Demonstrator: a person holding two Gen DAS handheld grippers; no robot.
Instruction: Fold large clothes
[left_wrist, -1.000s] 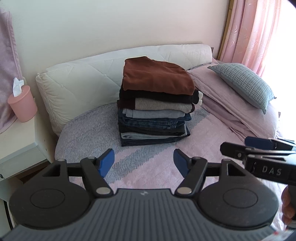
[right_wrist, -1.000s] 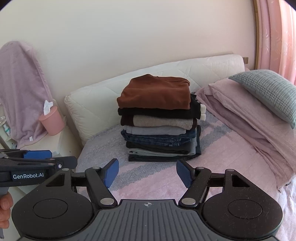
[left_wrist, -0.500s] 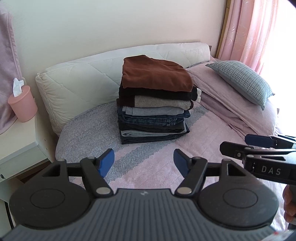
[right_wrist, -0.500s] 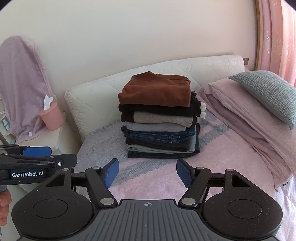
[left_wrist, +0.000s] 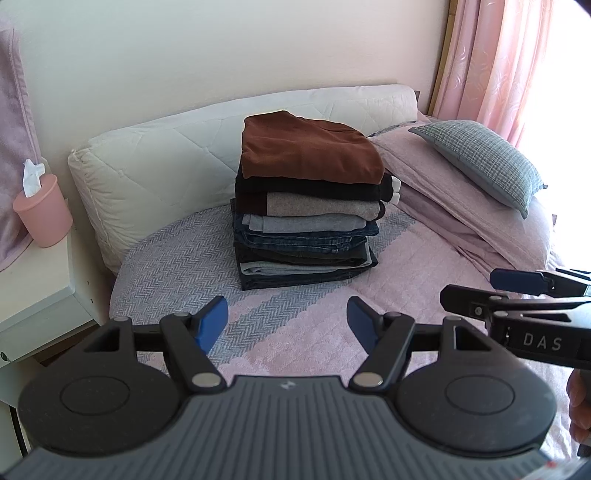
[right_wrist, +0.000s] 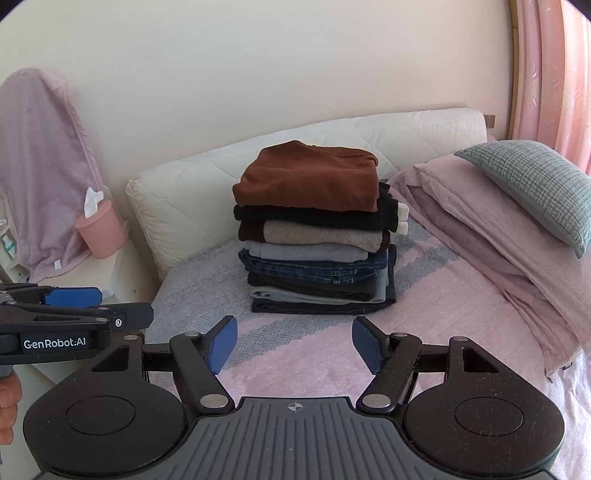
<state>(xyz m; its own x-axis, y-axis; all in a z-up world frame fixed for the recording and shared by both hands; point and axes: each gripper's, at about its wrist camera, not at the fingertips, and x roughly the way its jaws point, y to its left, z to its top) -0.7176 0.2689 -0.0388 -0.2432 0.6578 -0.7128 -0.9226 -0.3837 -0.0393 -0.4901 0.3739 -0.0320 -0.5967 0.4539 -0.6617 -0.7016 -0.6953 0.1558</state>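
A stack of folded clothes (left_wrist: 306, 218) (right_wrist: 314, 236) stands on the bed, with a rust-brown garment (left_wrist: 310, 151) (right_wrist: 310, 179) on top and dark, grey and denim pieces beneath. My left gripper (left_wrist: 287, 323) hangs open over the pink bedspread, short of the stack, with nothing between its blue pads. My right gripper (right_wrist: 294, 341) is likewise open and empty, in front of the stack. Each gripper shows side-on at the edge of the other's view.
A pink and grey bedspread (left_wrist: 314, 325) covers the bed. A white quilted headboard cushion (left_wrist: 166, 162) lies behind the stack. A folded pink blanket (right_wrist: 480, 229) and grey checked pillow (right_wrist: 532, 184) are at right. A pink tissue cup (left_wrist: 42, 210) sits on the white nightstand at left.
Both views shifted slightly; the stack sits a touch higher in the left wrist view and more central in the right wrist view. Both grippers stay open.
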